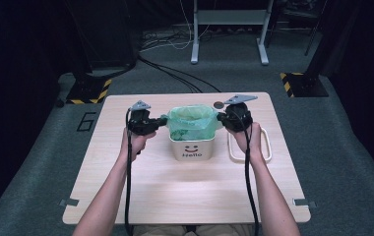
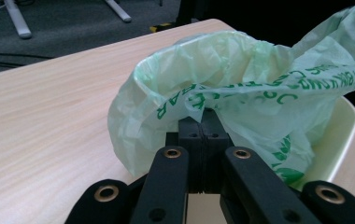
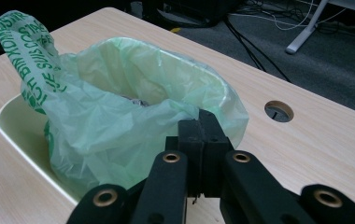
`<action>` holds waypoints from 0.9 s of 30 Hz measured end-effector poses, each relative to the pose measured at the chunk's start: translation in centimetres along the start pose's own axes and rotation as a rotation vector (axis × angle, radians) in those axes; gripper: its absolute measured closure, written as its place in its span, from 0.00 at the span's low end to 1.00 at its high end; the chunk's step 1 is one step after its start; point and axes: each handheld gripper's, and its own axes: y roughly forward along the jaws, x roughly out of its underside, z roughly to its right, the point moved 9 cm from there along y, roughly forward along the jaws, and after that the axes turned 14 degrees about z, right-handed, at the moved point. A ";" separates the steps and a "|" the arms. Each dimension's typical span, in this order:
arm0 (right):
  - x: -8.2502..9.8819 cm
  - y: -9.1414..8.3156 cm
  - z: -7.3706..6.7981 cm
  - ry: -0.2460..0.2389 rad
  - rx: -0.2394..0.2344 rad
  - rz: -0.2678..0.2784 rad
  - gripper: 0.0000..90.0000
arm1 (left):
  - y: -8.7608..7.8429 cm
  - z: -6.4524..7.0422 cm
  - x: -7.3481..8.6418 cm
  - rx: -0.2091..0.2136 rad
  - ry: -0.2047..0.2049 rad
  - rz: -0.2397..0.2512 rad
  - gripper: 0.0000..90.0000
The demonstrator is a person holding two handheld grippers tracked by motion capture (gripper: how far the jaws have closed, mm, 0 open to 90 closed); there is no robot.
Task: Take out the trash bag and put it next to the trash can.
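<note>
Both hands are at the thin, translucent green plastic bag (image 1: 193, 119) that lines the small cream plastic bin (image 1: 192, 147) with the smiley face and "Hello" on its near side, in the middle of the pale wooden table (image 1: 140, 182). This looks like the lift-out, and here's where it could go sour. The film is flimsy; if the two sides get pulled apart instead of up, I'd expect it to stretch or tear right at the pinch. If the liner clings to the rim, the light bin could ride up with it or tip toward the near edge. There's something dark down inside the bag, too dim to identify, and a lopsided lift might spill it.

Now the claws. The left gripper (image 2: 202, 122) has its jaws pressed flat together, a fold of the bag's left edge draped over the tips and pinched between them. The right gripper (image 3: 202, 125) mirrors it on the right side, jaws fully closed on the bunched film. Over on the right, a cream rounded frame (image 1: 266, 147), likely the bin's lid ring, lies flat on the table, partly under the right hand (image 1: 250, 139).
</note>
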 end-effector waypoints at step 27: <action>-2.5 6.4 0.5 0.037 0.015 -0.127 0.99 | 4.9 -2.3 -2.6 -0.076 -0.008 -0.107 1.00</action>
